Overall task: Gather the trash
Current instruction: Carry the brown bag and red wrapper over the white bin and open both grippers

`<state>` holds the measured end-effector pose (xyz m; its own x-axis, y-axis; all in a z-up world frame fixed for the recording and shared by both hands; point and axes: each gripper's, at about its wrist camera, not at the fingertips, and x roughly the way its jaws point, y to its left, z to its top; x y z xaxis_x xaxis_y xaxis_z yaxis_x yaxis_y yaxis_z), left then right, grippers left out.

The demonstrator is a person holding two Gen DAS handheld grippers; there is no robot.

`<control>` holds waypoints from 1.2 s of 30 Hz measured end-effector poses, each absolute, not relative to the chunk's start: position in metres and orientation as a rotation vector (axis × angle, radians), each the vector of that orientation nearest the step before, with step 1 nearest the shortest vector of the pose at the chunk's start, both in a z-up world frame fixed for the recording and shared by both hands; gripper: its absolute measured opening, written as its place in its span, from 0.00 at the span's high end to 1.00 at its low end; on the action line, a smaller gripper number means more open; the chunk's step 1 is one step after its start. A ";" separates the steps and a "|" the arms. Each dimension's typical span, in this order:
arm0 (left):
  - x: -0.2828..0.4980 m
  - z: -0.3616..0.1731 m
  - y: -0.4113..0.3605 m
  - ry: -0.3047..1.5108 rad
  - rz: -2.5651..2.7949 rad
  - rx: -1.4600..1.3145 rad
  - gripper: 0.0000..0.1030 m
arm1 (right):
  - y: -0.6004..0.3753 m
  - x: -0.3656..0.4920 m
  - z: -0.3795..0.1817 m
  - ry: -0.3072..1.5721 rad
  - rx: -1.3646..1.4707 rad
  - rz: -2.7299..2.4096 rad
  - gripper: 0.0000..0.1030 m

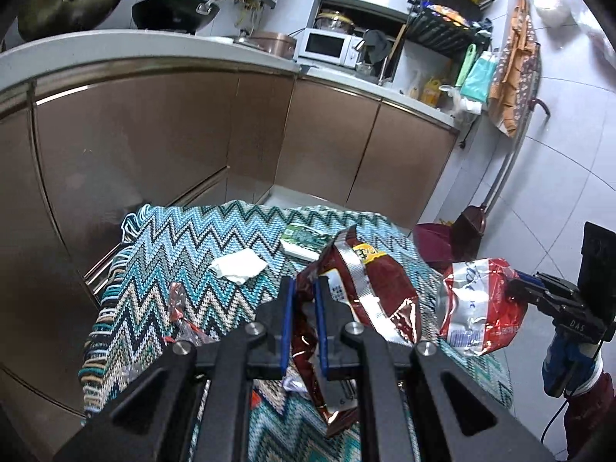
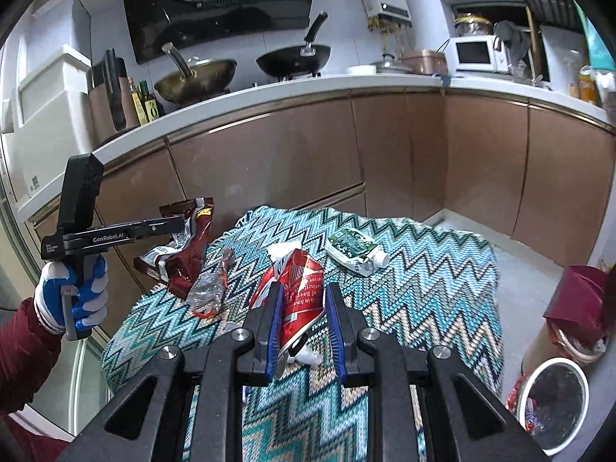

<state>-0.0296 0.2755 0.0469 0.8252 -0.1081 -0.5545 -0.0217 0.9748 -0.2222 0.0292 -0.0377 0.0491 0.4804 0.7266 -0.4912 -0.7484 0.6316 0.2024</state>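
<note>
My left gripper (image 1: pixel 305 288) is shut on a dark red snack bag (image 1: pixel 379 288) and holds it above the zigzag cloth (image 1: pixel 154 269); the same bag (image 2: pixel 192 246) shows in the right wrist view. My right gripper (image 2: pixel 302 292) is shut on a crumpled red and white wrapper (image 2: pixel 298 288), also seen at the right of the left wrist view (image 1: pixel 477 308). On the cloth lie a green and white pouch (image 2: pixel 354 250), a white tissue (image 1: pixel 238 265) and a clear crumpled wrapper (image 2: pixel 210 288).
A bin with a dark liner (image 2: pixel 554 404) stands on the floor at the right, with a maroon dustpan (image 2: pixel 577 296) behind it. Brown kitchen cabinets (image 2: pixel 308 161) run behind the cloth. A broom (image 1: pixel 473 227) leans at the wall.
</note>
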 end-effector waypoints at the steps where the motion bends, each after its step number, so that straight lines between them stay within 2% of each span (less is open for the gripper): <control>1: -0.034 0.050 0.272 0.593 -0.051 -0.221 0.90 | -0.045 0.025 0.052 0.571 -0.036 0.895 0.80; 7: -0.046 0.066 0.238 0.569 -0.096 -0.199 0.90 | -0.088 0.003 0.057 0.535 0.013 0.841 0.80; 14: -0.012 0.064 0.175 0.610 -0.193 -0.161 0.90 | -0.150 0.010 0.049 0.528 0.075 0.713 0.80; 25: 0.122 0.029 0.004 0.752 -0.404 -0.058 0.90 | -0.274 0.073 0.006 0.578 0.132 0.353 0.80; 36: 0.246 -0.051 -0.169 0.883 -0.521 0.051 0.90 | -0.357 0.146 -0.055 0.649 0.131 0.076 0.80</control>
<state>0.2456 -0.1692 -0.0506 0.5195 -0.4133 -0.7479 0.4546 0.8748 -0.1676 0.1455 -0.3575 -0.0555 0.7940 0.1110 -0.5977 -0.0293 0.9890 0.1447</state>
